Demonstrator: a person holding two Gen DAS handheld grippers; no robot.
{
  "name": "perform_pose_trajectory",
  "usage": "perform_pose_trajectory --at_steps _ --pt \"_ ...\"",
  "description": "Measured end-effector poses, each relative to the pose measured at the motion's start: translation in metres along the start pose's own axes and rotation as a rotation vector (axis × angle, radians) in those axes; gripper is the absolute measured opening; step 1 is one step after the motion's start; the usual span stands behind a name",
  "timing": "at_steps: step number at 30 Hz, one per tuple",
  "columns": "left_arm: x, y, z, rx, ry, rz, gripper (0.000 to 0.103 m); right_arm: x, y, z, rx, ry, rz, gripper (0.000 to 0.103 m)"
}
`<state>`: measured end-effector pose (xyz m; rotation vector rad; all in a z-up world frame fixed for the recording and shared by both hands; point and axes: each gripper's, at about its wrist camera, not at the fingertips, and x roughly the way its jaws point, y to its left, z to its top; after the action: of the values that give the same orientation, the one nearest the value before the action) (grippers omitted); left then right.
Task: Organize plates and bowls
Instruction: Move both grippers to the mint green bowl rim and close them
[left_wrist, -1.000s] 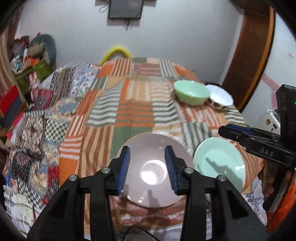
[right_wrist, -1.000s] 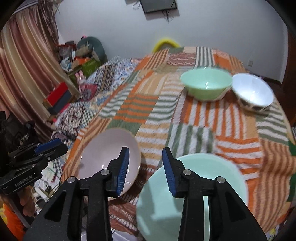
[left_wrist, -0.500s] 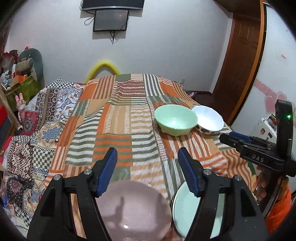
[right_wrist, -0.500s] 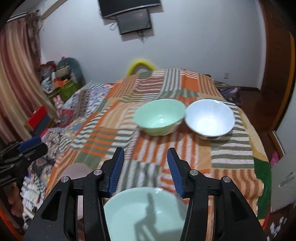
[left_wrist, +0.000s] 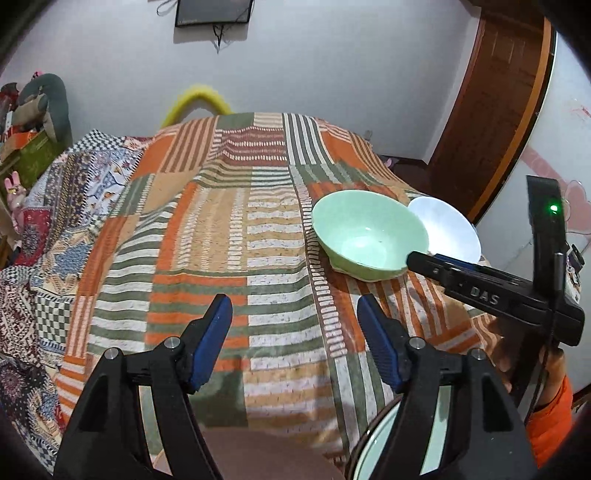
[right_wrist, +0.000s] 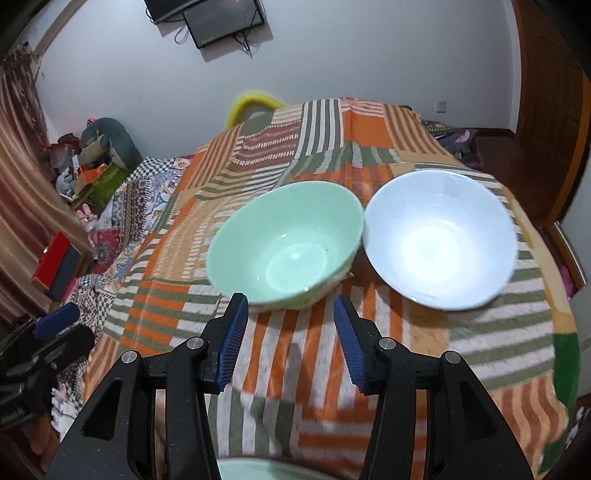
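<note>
White letters reading "DAS" stand on the black side of the right tool (left_wrist: 436, 263), seen from the left wrist camera; no other text is legible.

Even indoor light, glare spots inside the green bowl (right_wrist: 284, 254), motion blur in the right view, dark curved fisheye corners.

2 bowls side by side on the table (right_wrist: 424, 354), far right part: left bowl (right_wrist: 286, 254) and right bowl (right_wrist: 439, 240), rims touching or nearly so. 2 plates at the near edge, mostly cut off: left plate (left_wrist: 266, 458), right plate (left_wrist: 373, 450) just beside it. Right tongs (right_wrist: 290, 334) sit just before the left bowl; left tongs (left_wrist: 293, 345) over bare cloth left of the bowls. Bed (left_wrist: 48, 229) left of the table, wall screen (left_wrist: 214, 11) behind.
</note>
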<state>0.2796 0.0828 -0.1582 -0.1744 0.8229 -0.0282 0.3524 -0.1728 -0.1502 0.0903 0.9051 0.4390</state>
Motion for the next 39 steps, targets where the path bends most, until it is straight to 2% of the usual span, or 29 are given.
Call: perform_pose_trajectory --at_steps 4,8,11,16,22,23,25,26,28,31,33,37,39 --pt "0.017 0.002 0.006 -0.001 0.014 -0.012 0.070 0.016 -0.007 0.004 0.035 0.028 -0.006 0.045" --pt "0.038 0.003 0.013 -0.004 0.049 -0.022 0.070 0.019 -0.009 0.006 0.010 0.014 -0.026 0.047" --pt "0.051 0.002 0.017 -0.010 0.065 -0.022 0.070 0.021 -0.011 0.008 0.008 0.014 -0.026 0.042" --pt "0.069 0.004 0.027 -0.037 0.079 -0.044 0.070 0.026 -0.010 0.012 -0.064 0.029 -0.028 0.035" --pt "0.098 0.004 0.046 -0.022 0.095 -0.005 0.068 0.032 0.004 0.012 -0.166 0.044 -0.007 0.034" --pt "0.104 0.005 0.048 -0.024 0.103 0.000 0.066 0.033 0.005 0.011 -0.175 0.046 0.002 0.033" --pt "0.117 0.007 0.051 -0.023 0.131 0.009 0.050 0.034 0.007 0.010 -0.193 0.053 0.024 0.031" --pt "0.123 0.009 0.051 -0.026 0.148 0.011 0.046 0.034 0.007 0.009 -0.202 0.055 0.033 0.031" --pt "0.135 0.014 0.050 -0.048 0.188 -0.018 0.026 0.034 0.008 0.008 -0.214 0.060 0.046 0.030" --pt "0.142 0.018 0.046 -0.065 0.212 -0.051 0.011 0.034 0.006 0.009 -0.215 0.073 0.060 0.029" --pt "0.142 0.019 0.042 -0.064 0.201 -0.058 0.011 0.033 0.003 0.012 -0.183 0.076 0.073 0.029" --pt "0.140 0.021 0.040 -0.066 0.197 -0.065 0.011 0.034 0.002 0.019 -0.132 0.052 0.040 0.029" --pt "0.138 0.020 0.040 -0.060 0.196 -0.068 0.011 0.042 0.004 0.019 -0.124 0.068 0.014 0.029"
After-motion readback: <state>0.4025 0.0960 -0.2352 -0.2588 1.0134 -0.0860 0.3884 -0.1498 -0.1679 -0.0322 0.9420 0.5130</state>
